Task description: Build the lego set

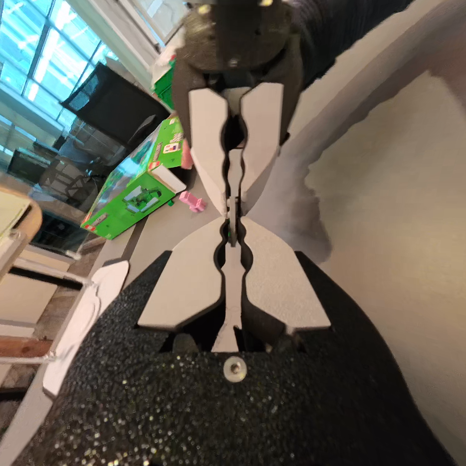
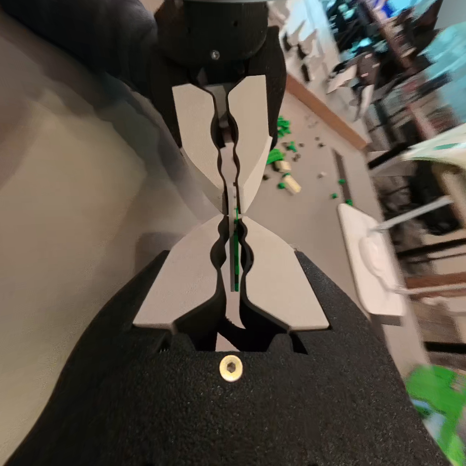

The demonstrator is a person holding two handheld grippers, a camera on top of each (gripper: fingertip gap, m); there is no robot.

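- Green box (image 1: 131, 191), pink brick figure (image 1: 193, 201): far left on surface (image 1: 161, 242).
- Left tongs (image 1: 232, 219), right tongs (image 2: 233, 216): tip to tip, both clenched on one thin grey-and-green plate (image 2: 234, 252).
- Risk: opposing pull could snap it loose.

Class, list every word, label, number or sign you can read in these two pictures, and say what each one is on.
Near green box: red logos and grey print, too blurred to read.
Far green box: small stickers, too blurred to read.
Loose bricks: no writing seen.
Left gripper, right gripper and the grey plate pinched between them: no writing seen.
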